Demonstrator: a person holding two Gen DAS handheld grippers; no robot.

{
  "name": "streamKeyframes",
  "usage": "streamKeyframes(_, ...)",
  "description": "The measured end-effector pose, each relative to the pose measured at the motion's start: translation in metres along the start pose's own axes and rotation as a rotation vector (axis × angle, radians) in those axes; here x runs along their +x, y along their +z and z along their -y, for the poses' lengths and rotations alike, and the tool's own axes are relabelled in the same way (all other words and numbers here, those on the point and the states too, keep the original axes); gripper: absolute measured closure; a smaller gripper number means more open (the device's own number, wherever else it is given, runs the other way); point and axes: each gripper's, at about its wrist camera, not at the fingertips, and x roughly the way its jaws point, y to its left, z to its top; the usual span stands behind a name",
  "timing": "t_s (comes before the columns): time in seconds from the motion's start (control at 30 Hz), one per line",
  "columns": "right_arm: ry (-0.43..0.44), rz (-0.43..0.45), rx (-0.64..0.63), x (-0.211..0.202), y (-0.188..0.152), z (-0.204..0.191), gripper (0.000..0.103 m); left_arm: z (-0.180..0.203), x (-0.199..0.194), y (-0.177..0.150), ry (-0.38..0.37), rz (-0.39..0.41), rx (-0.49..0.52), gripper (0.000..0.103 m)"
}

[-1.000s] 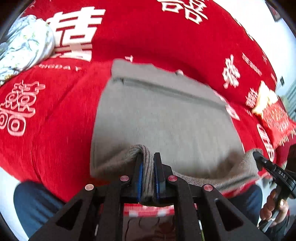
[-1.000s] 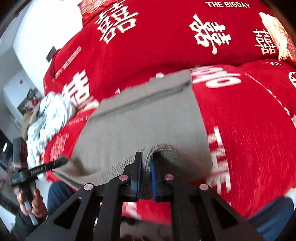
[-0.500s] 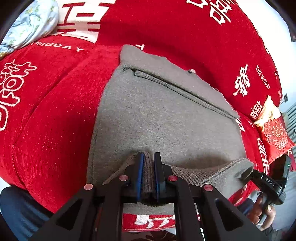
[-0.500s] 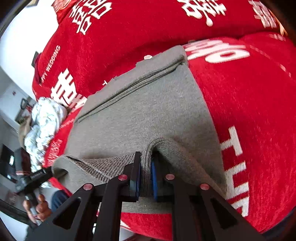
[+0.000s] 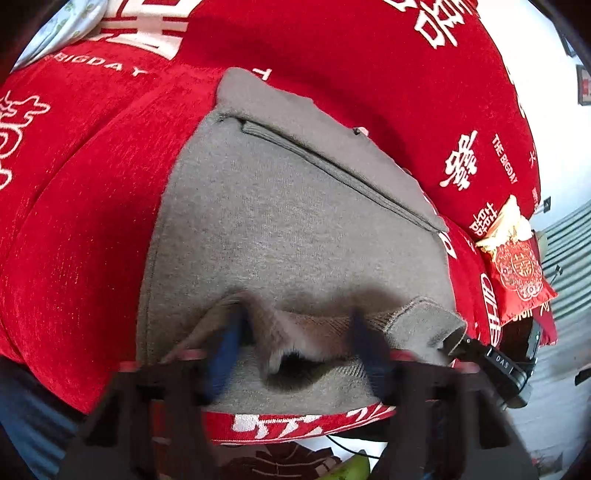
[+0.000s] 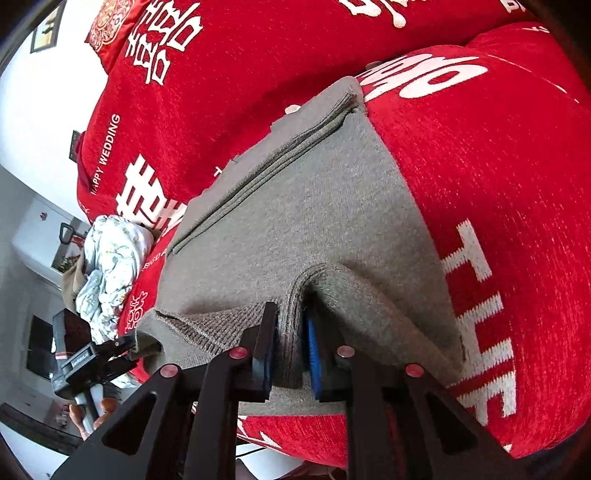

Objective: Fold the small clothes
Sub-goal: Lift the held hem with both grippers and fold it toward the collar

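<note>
At the far left of the left wrist view a pale floral cloth (image 5: pixel 62 26) lies bunched at the edge of the red cover (image 5: pixel 74 221) printed with white characters. The grey garment (image 5: pixel 288 229) lies flat on that cover, its ribbed band running across the far end and its near hem folded up toward the cameras. The left gripper (image 5: pixel 295 347) is blurred; its fingers have just been opening and stand wide apart, the raised fold of hem loose between them and not pressed. To the right in this view sits a small red cushion (image 5: pixel 517 273) with a gold emblem. In the right wrist view the same garment (image 6: pixel 317 221) fills the middle. The right gripper (image 6: pixel 290 350) has also just been opening; its fingers stand narrow, and the pinched ridge of hem stays upright between them with a slim gap at the blue pad.
</note>
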Motion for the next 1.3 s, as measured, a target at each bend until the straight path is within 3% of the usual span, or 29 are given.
streamKeyframes(0.03,-0.009,0.003,-0.016,0.0,-0.001,-0.002,0.086,-0.003,0.004,0.001,-0.003,-0.019,-0.014,0.086)
streamKeyframes(0.13,-0.054,0.002,-0.089,-0.002,-0.005,-0.011,0.094,-0.014,0.001,-0.002,-0.04,-0.014,-0.064,0.091)
streamKeyframes(0.23,-0.056,0.021,-0.109,-0.009,-0.009,-0.015,0.095,-0.015,-0.005,-0.01,-0.04,0.012,-0.07,0.091)
streamKeyframes(0.7,0.035,0.184,-0.13,-0.065,0.006,-0.047,0.095,0.016,-0.064,-0.003,0.028,0.273,-0.007,0.095)
streamKeyframes(0.83,0.033,0.195,-0.125,-0.063,0.01,-0.054,0.095,0.017,-0.059,0.002,0.026,0.266,-0.003,0.095)
streamKeyframes(1.13,0.007,0.166,-0.101,-0.05,0.01,-0.045,0.095,-0.013,-0.05,0.005,-0.065,0.211,-0.129,0.095)
streamKeyframes(1.3,0.007,0.183,-0.111,-0.054,0.013,-0.049,0.095,-0.002,-0.059,0.008,-0.07,0.242,-0.099,0.095)
